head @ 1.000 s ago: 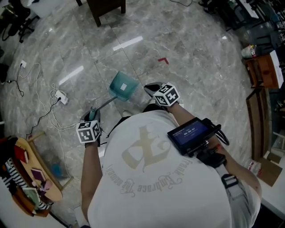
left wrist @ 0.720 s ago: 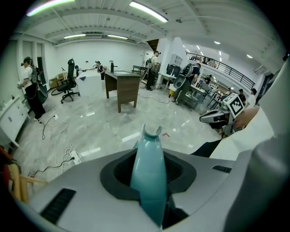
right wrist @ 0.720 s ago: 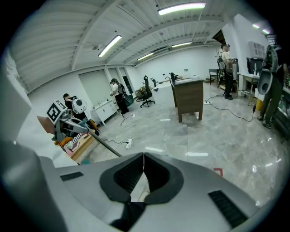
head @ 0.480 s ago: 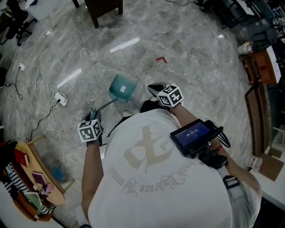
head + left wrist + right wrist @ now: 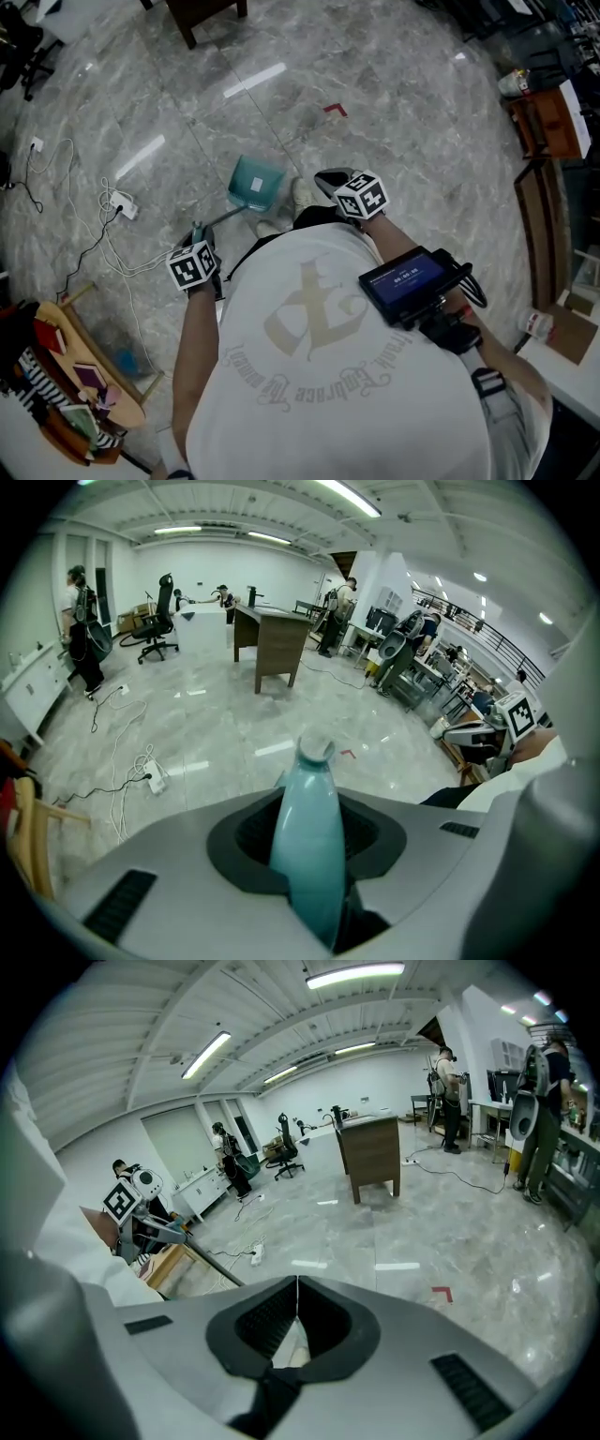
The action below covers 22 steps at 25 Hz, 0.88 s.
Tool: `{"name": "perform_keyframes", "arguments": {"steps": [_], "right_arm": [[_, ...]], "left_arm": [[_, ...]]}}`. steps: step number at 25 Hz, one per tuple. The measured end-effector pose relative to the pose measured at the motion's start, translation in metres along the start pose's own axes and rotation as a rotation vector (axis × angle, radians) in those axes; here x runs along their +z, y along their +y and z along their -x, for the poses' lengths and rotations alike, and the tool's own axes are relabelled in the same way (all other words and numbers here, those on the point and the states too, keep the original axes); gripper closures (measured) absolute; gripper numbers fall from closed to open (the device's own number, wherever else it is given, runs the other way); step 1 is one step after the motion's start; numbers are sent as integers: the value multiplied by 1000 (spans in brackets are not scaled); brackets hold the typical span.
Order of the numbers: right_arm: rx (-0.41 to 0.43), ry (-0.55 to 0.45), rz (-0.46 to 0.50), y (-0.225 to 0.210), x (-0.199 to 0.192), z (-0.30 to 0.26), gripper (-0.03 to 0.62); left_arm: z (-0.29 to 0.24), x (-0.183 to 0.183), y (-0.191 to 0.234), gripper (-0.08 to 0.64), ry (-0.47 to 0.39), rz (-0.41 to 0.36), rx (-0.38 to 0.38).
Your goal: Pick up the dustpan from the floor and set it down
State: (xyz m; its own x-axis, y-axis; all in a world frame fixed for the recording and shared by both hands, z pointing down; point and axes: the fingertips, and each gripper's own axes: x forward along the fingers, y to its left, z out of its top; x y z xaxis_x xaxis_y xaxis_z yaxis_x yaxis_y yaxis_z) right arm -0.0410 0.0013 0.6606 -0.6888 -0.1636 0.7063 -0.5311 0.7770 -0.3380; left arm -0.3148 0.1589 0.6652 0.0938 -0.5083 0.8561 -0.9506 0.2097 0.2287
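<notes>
The teal dustpan (image 5: 256, 182) hangs low over the marble floor, its thin long handle (image 5: 217, 219) slanting down-left to my left gripper (image 5: 198, 234). In the left gripper view the teal grip of the handle (image 5: 307, 864) stands up between the jaws of my left gripper (image 5: 310, 803), which is shut on it. I cannot tell whether the pan touches the floor. My right gripper (image 5: 325, 178) sits just right of the pan, apart from it. In the right gripper view the tips of my right gripper (image 5: 298, 1286) meet with nothing between them.
A power strip (image 5: 123, 204) with white cables lies left of the pan. A dark wooden desk (image 5: 202, 14) stands at the back, and a red tape mark (image 5: 334, 110) beyond the pan. A wooden rack (image 5: 89, 375) is at lower left, wooden furniture (image 5: 544, 127) at right. A shoe (image 5: 302, 192) is beside the pan.
My left gripper has sunk a little with the dustpan still in it. The right gripper has drifted slightly to the right. A shoe now shows beside the pan.
</notes>
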Motion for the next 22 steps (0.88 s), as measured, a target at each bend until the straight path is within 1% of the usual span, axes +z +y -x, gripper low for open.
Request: {"name": "perform_keyframes", "arguments": {"steps": [5, 10, 14, 16, 19, 21, 22], "right_arm": [[21, 3, 4, -6, 10, -14, 574], [36, 1, 10, -22, 28, -24, 574], [48, 0, 9, -38, 38, -28, 574], [50, 4, 2, -48, 39, -28, 574], [56, 17, -14, -81, 48, -25, 574], [57, 19, -25, -104, 55, -22, 574], [56, 17, -30, -107, 54, -23, 574]], "left_arm": [[-12, -1, 2, 453, 26, 26, 25], [-29, 10, 2, 453, 56, 53, 52], [-46, 18, -5, 453, 87, 16, 63], [-56, 22, -9, 453, 101, 12, 70], [-79, 42, -26, 453, 131, 12, 79], [-95, 56, -39, 453, 152, -4, 80], [-100, 58, -40, 453, 159, -16, 78]]}}
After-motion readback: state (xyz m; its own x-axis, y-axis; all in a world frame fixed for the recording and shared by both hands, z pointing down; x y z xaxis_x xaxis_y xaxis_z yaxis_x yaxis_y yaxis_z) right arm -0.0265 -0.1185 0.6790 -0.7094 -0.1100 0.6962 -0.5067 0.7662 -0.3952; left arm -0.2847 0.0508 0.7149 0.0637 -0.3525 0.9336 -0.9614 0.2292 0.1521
